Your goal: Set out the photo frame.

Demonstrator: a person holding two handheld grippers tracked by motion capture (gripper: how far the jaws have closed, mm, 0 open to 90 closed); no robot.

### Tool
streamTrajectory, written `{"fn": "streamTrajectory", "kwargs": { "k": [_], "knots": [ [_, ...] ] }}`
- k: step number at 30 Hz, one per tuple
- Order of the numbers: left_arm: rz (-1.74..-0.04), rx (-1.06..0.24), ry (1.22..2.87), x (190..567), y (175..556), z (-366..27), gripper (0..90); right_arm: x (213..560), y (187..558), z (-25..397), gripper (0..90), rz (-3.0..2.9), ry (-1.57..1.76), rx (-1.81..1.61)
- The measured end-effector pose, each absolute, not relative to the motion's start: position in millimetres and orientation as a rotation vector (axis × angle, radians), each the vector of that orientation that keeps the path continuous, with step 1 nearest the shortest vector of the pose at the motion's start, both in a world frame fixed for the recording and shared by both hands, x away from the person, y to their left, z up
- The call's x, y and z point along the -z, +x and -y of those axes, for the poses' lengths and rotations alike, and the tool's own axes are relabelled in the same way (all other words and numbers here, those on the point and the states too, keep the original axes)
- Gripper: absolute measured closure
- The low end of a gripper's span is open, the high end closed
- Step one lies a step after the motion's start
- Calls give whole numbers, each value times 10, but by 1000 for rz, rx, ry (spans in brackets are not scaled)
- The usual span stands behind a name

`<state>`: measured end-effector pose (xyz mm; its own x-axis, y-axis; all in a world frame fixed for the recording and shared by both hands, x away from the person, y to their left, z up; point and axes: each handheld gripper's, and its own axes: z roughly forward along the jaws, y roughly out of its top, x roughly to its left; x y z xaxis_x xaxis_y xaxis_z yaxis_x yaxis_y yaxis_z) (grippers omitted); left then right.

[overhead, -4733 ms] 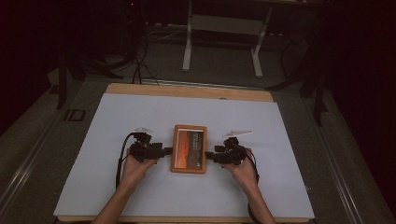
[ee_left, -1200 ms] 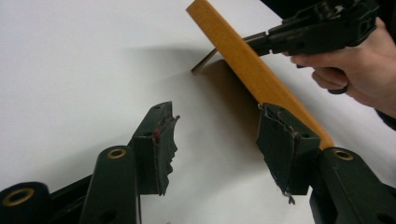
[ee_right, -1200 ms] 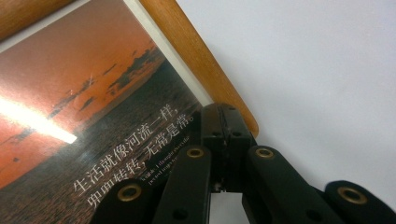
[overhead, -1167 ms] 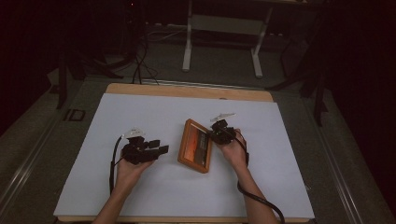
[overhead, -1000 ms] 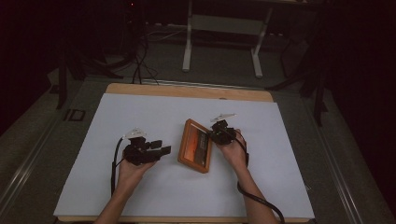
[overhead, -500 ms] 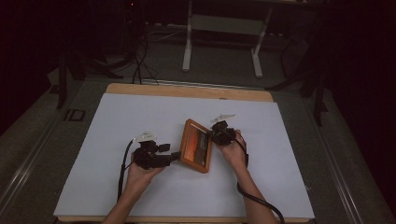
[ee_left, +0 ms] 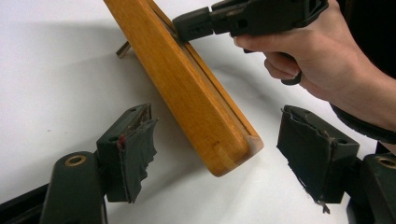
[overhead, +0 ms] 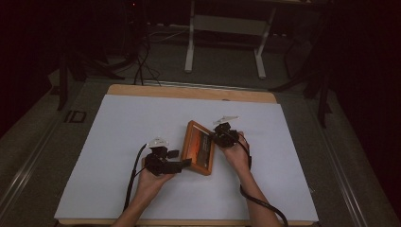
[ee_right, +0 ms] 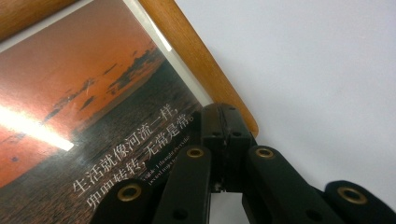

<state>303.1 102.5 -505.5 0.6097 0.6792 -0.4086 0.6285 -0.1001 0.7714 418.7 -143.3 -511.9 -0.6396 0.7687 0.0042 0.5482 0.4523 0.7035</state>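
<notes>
Between the left gripper (ee_left: 219,163)'s wide-open fingers sits the lower corner of the wooden picture frame (ee_left: 196,93), tilted up off the desk (overhead: 118,127). Right gripper (ee_right: 226,133) fingers are clamped on its edge. I'd close left squarely on the wood, not the glass.

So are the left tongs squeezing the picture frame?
No, the left tongs are wide open, with the corner of the frame sitting between the two pads, touching neither.
</notes>
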Motion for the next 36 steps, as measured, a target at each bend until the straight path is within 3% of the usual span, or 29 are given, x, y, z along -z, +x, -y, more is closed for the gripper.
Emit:
{"fn": "streamTrajectory", "kwargs": {
  "k": [16, 28, 36],
  "knots": [
    [-1120, 21, 1774, 5165, 3100, -846, 308, 5122, 4183, 1434, 900, -2390, 1120, -988],
    [-1182, 36, 1749, 5185, 3129, -818, 508, 5126, 4179, 1435, 900, -2384, 1121, -993],
    [-1214, 37, 1722, 5181, 3120, -802, 532, 5131, 4175, 1438, 900, -2378, 1119, -997]
  ]
}}
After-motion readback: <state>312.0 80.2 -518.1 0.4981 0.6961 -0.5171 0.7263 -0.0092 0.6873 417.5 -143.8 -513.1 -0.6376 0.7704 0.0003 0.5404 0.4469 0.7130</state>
